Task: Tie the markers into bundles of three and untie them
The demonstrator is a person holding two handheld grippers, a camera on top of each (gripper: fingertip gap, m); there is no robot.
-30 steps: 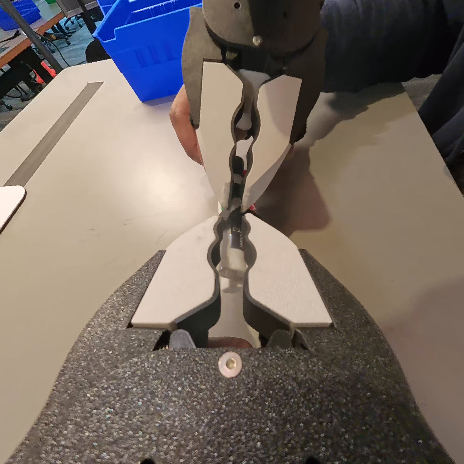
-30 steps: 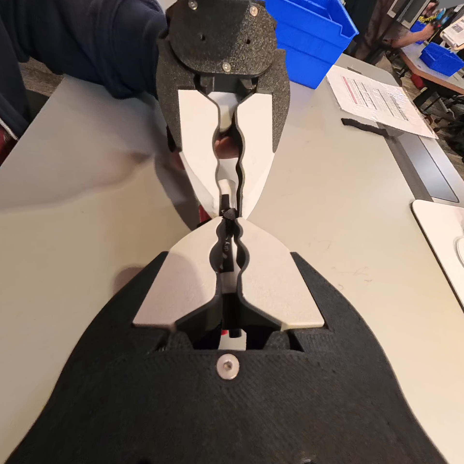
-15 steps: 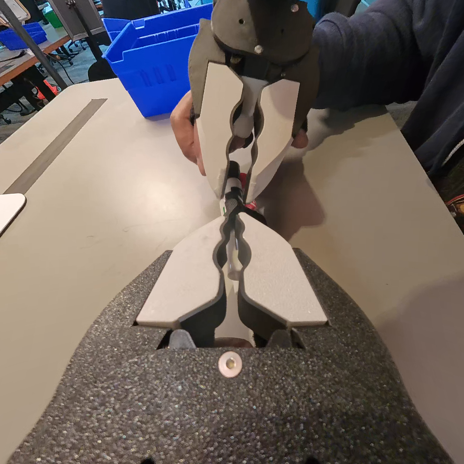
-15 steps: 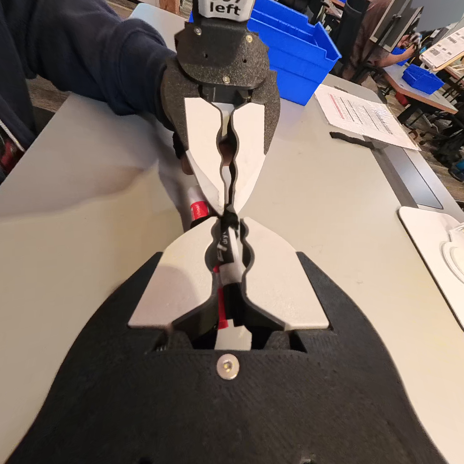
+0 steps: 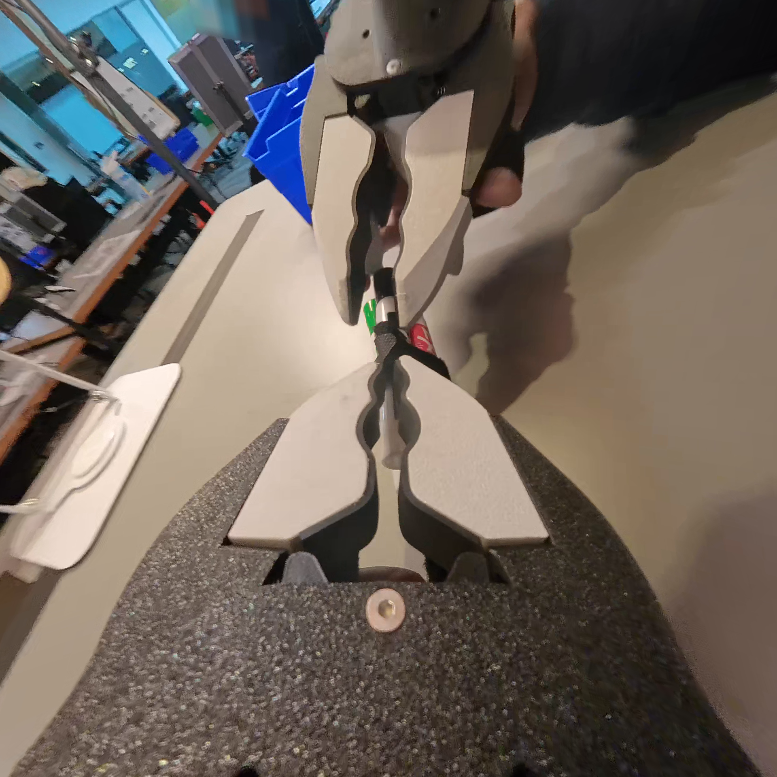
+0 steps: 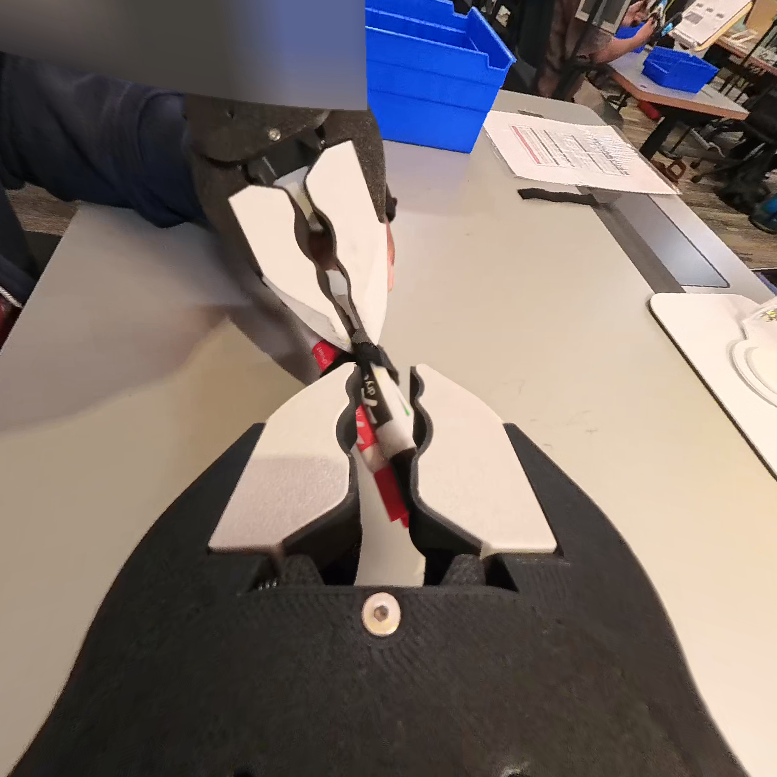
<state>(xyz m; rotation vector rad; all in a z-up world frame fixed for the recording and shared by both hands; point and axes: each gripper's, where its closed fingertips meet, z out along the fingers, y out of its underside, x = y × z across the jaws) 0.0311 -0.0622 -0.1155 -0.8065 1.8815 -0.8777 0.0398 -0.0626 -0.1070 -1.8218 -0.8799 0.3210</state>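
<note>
Bundle of markers [image 6: 380, 424] hanging above the table [image 6: 525, 336], between the two grippers, which are facing each other tip to tip. Black strap [image 5: 389, 341] wrapping the bundle near its middle. Red marker [image 6: 378, 475] and a white-barrelled black marker [image 6: 389, 414] showing in the right wrist view; a green label [image 5: 369, 313] and a red label [image 5: 421, 337] peeking out in the left wrist view.

Left gripper [image 5: 389, 365] sitting closed, fingertips pinching the free end of the black strap just off the bundle. Right gripper [image 6: 384, 370] standing apart: the markers are lying in the channel between its fingers, a clear gap showing on the right-hand side, so the pads are not pressing them.

A person's dark sleeve [image 6: 96, 147] is reaching in behind each opposing gripper. Blue bins [image 6: 429, 84] sitting at the far table edge, a printed sheet [image 6: 576, 153] beside them with a second black strap [image 6: 551, 195] lying at its near edge. White pad [image 5: 96, 458] resting off to the side. Other desks blurred in the background.
</note>
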